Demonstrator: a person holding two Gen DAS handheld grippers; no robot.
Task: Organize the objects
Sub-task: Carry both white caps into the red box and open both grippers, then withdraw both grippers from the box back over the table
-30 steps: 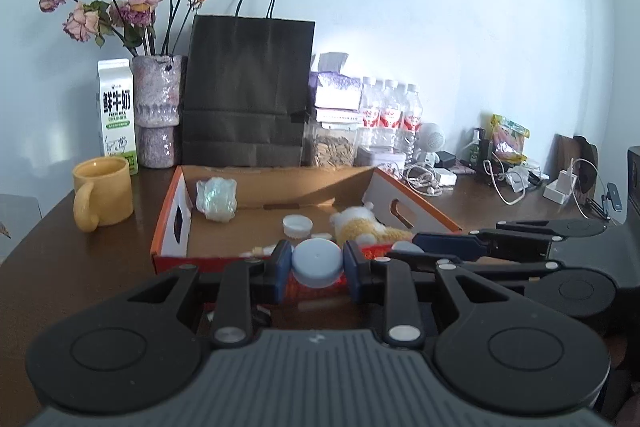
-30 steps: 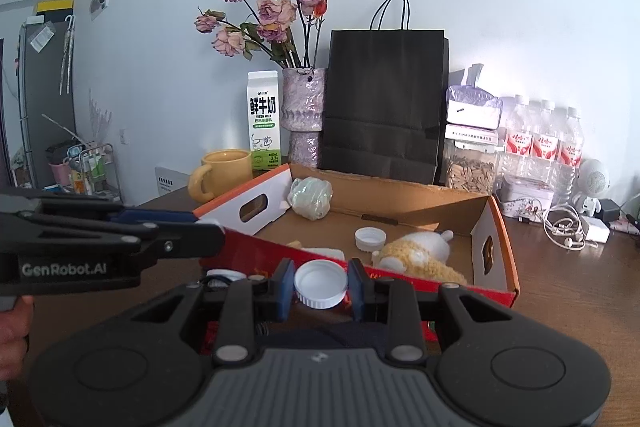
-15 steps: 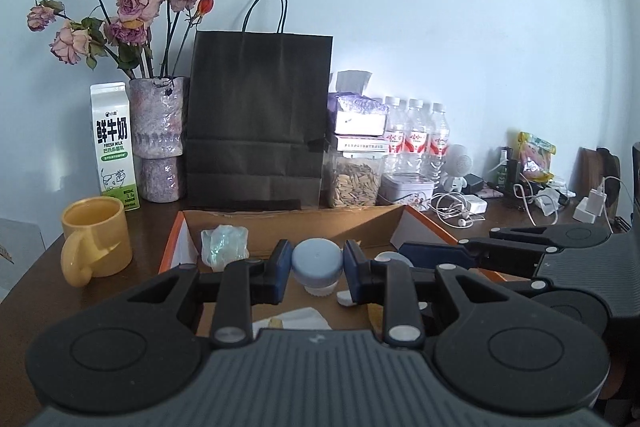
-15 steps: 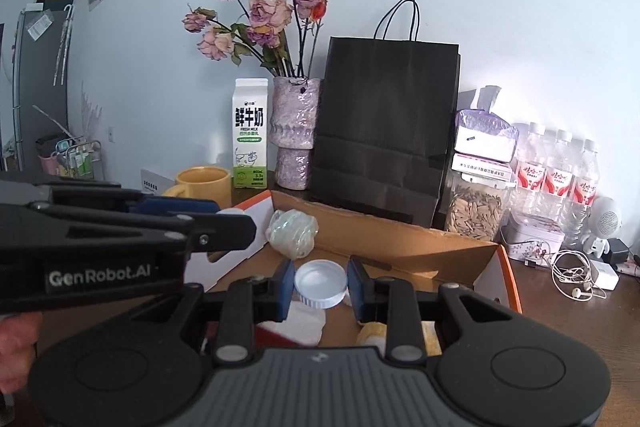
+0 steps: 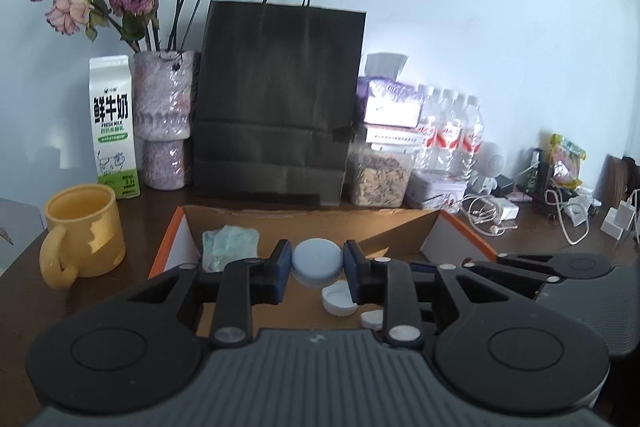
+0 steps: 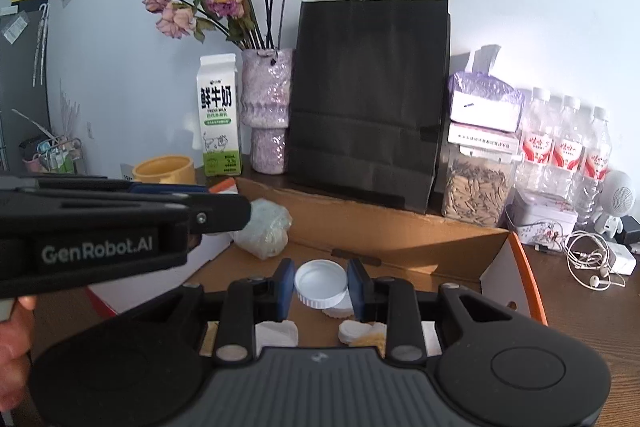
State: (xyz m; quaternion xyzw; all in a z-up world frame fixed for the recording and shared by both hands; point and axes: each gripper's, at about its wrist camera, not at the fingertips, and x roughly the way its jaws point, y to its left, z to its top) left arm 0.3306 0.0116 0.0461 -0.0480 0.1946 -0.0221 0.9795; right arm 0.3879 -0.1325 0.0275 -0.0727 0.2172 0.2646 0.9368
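Observation:
My left gripper point(image 5: 317, 269) is shut on a pale blue bottle cap point(image 5: 317, 263) and holds it above the open cardboard box point(image 5: 304, 217). My right gripper point(image 6: 320, 285) is shut on a white bottle cap point(image 6: 320, 283), also over the box point(image 6: 400, 227). On the box floor lie a white cap point(image 5: 338, 301), a crumpled greenish wrapper point(image 5: 229, 247) in the back left corner, and some white and yellowish pieces point(image 6: 362, 333) partly hidden by the gripper. The left gripper's side point(image 6: 120, 223) reaches in from the left in the right wrist view.
A yellow mug point(image 5: 82, 231) stands left of the box. Behind it along the wall are a milk carton point(image 5: 114, 125), a vase of dried roses point(image 5: 162, 115), a black paper bag point(image 5: 276, 103), a seed jar point(image 5: 378, 179), water bottles point(image 5: 448, 131) and tangled cables point(image 5: 492, 211).
Both grippers have moved forward over the box with their caps still held. The box's front edge has dropped out of sight and the bag and vase look closer.

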